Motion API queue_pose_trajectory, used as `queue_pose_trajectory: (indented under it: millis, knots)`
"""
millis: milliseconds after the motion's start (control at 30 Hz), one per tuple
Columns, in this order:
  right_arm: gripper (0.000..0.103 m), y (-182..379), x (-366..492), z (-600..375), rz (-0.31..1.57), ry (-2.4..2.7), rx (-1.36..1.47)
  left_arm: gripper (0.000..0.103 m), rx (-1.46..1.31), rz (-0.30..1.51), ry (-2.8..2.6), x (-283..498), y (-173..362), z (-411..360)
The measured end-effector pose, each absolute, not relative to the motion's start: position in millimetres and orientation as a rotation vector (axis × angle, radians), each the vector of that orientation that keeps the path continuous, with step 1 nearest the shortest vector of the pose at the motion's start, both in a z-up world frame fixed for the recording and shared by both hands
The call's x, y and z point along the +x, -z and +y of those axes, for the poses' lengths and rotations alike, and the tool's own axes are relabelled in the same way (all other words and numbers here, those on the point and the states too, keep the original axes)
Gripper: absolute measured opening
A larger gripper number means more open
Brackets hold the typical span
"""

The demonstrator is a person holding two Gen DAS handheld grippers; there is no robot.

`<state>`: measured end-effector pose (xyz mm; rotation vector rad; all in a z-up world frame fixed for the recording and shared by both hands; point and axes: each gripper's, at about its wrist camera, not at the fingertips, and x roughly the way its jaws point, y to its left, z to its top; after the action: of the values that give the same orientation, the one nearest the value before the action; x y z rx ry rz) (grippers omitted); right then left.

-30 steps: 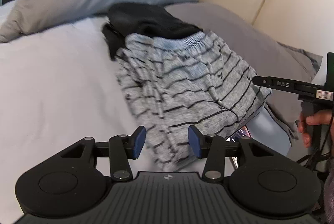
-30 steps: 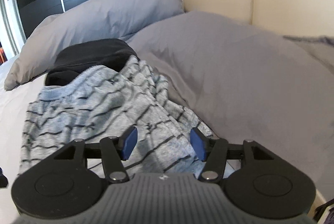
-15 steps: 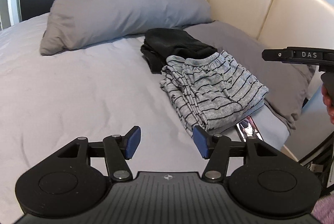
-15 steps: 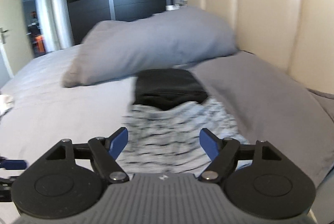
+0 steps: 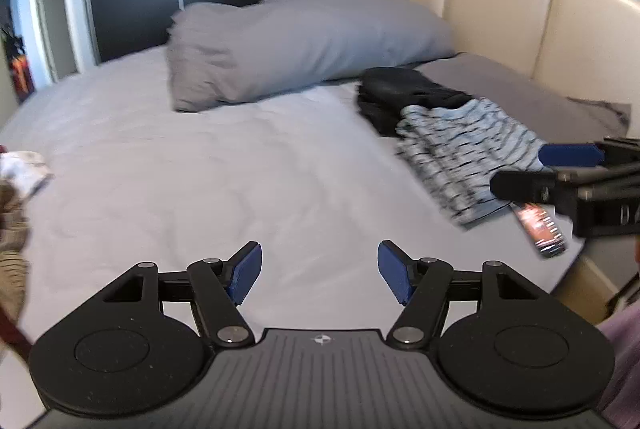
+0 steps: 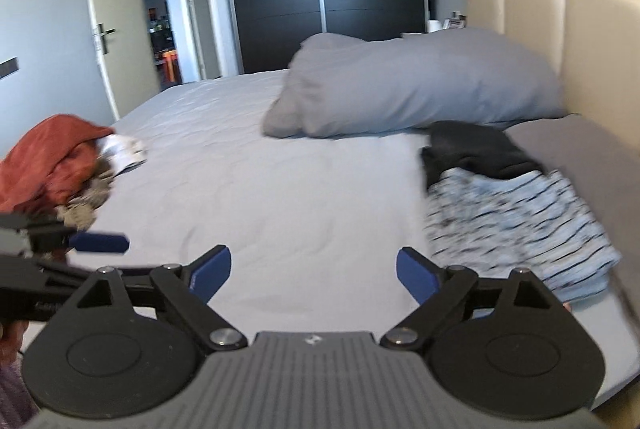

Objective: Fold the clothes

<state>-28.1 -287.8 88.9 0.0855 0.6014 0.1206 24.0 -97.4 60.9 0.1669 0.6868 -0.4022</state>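
Two claws hang over the bed [image 5: 224,181], both spread wide with nothing between their blue pads. Ahead of the left claw [image 5: 320,273] and the right claw [image 6: 314,275] lies a large grey pillow [image 6: 420,85] against the cream headboard [image 5: 500,1]. Folded striped shorts [image 6: 516,225] rest to the right of both claws, overlapping a folded black garment [image 6: 476,149] just beyond them. Unfolded clothes sit in a pile [image 6: 52,165], rust-red on top, far left of the right claw. Beside the shorts' near edge lies a phone [image 5: 540,229].
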Motion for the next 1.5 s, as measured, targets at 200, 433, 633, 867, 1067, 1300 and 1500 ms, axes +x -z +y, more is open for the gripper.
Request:
queue_pose_trajectory:
  millis: [200, 433, 633, 867, 1067, 1300, 1500]
  knots:
    - [0.097, -57.3, -47.8, -226.2, 0.570, -0.096, 0.092, 0.075, 0.133, 0.576, 0.247, -9.0, -47.7, -50.3]
    - [0.097, -22.2, -47.4, -188.2, 0.636, -0.112, 0.022, 0.076, 0.059, 0.634, 0.164, -16.1, -10.0, -22.3]
    - [0.097, 3.0, -36.0, -178.1, 0.676, -0.111, 0.037, 0.078, 0.040, 0.683, 0.100, -8.6, 11.9, -5.6]
    - [0.097, 23.8, -20.9, -174.2, 0.716, -0.100, 0.075, 0.090, 0.083, 0.678, 0.045, -0.2, 28.1, -2.0]
    - [0.097, 31.3, -13.8, -173.4, 0.738, -0.110, 0.097, 0.090, 0.096, 0.667, -0.011, 6.5, 36.7, -8.5]
    - [0.097, 29.7, -10.7, -170.7, 0.726, -0.123, 0.088, 0.090, 0.073, 0.677, -0.018, 11.4, 36.9, -6.3]
    - [0.097, 31.4, -10.4, -169.2, 0.733, -0.134, 0.082, 0.090, 0.089, 0.687, -0.012, 12.6, 37.5, -5.5]
